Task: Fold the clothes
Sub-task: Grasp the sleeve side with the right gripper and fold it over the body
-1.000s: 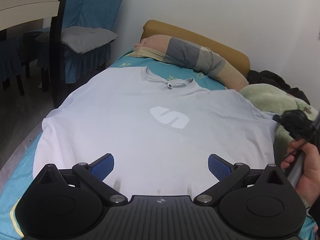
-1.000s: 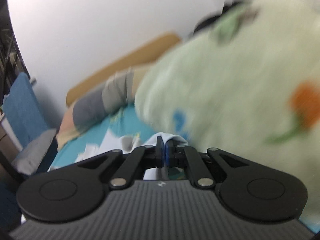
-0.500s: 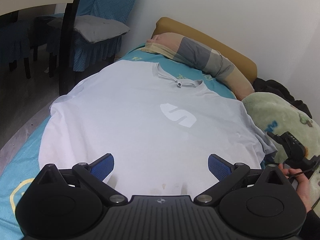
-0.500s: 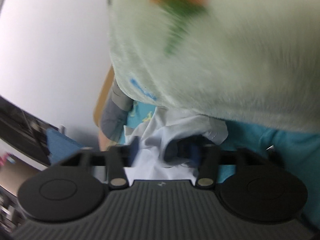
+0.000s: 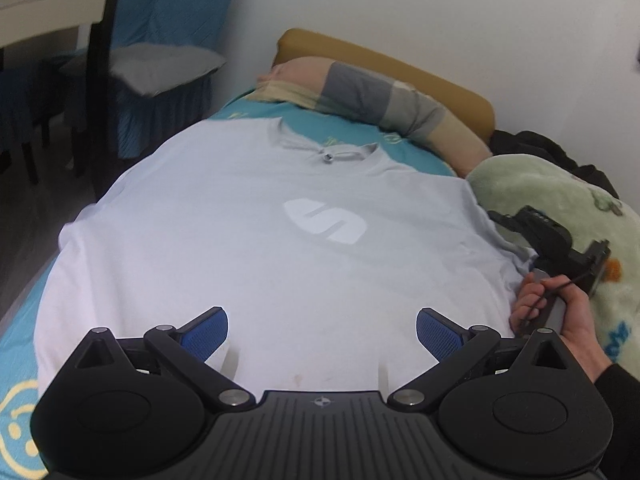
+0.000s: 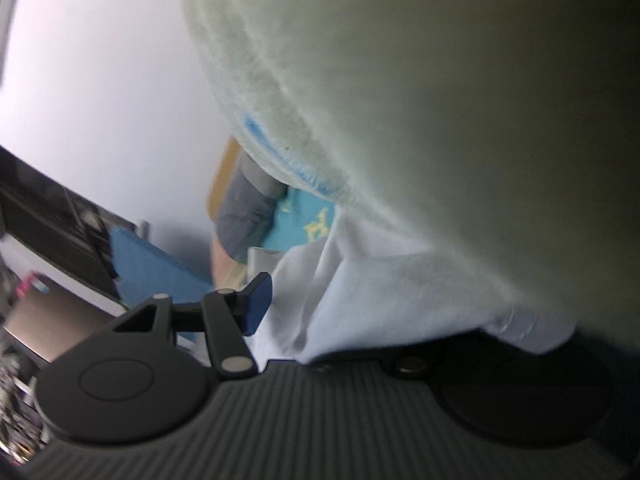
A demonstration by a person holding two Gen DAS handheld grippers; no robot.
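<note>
While left gripper gapes wide, empty, over shirt hem, right gripper spread at sleeve edge, blanket crowding.

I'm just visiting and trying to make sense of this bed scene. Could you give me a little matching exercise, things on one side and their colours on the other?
Things:
1. T-shirt
2. Fleece blanket
3. Bedsheet
4. Headboard

Colours:
A. Mustard brown
B. Pale green with cartoon prints
C. White with a pale S logo
D. Turquoise with yellow motifs

Pairs: 1-C, 2-B, 3-D, 4-A
</note>
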